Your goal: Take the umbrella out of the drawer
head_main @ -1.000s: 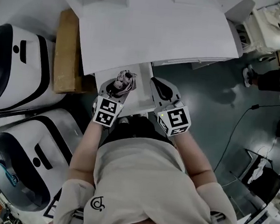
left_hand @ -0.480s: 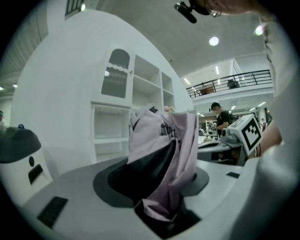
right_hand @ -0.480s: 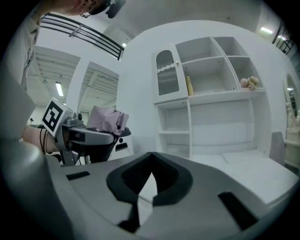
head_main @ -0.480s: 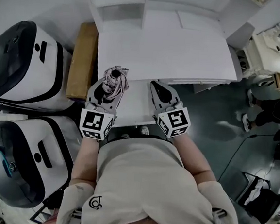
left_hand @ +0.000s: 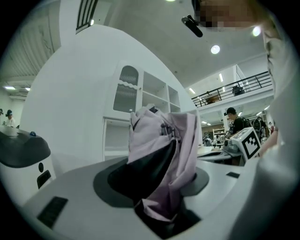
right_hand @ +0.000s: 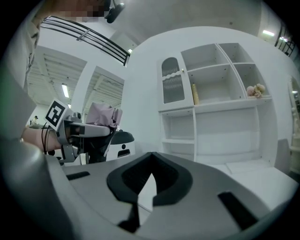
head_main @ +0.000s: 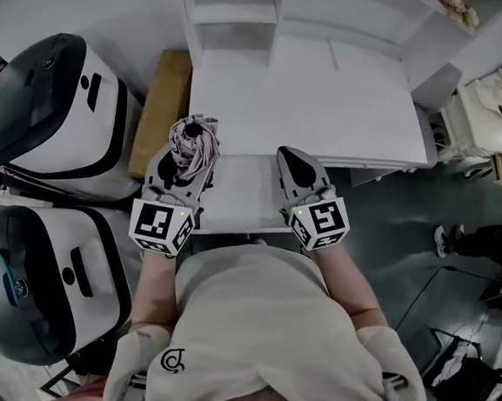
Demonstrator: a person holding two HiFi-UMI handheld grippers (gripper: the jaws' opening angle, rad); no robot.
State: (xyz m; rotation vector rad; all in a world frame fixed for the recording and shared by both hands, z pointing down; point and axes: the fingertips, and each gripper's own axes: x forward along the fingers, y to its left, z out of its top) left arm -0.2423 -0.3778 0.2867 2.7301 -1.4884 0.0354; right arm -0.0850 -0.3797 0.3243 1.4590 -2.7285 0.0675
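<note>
Since a second ago, both grippers have risen against the white desk. The left gripper was low at the drawer. It now stands level with the desk's front left corner and has brought the umbrella up with it. The umbrella is clear of the drawer, clamped between the left jaws above the desk's front edge. The right gripper hovers at the middle of the desk's front edge, with its jaws closed together on nothing.

Hazards, as judged from this position:
- Slip. The pads appear to bear mostly on loose cloth rather than on a rigid shaft, so a quick swing could let the bundle slide out.
- Snag. Hanging folds could catch on the desk's edge if the umbrella is carried low across it.

Materials: the umbrella is folded, with soft, crumpled pale mauve fabric and a dark lining showing. The desk is flat, smooth and matt white. The jaws are grey moulded plastic with dark curved pads.
</note>
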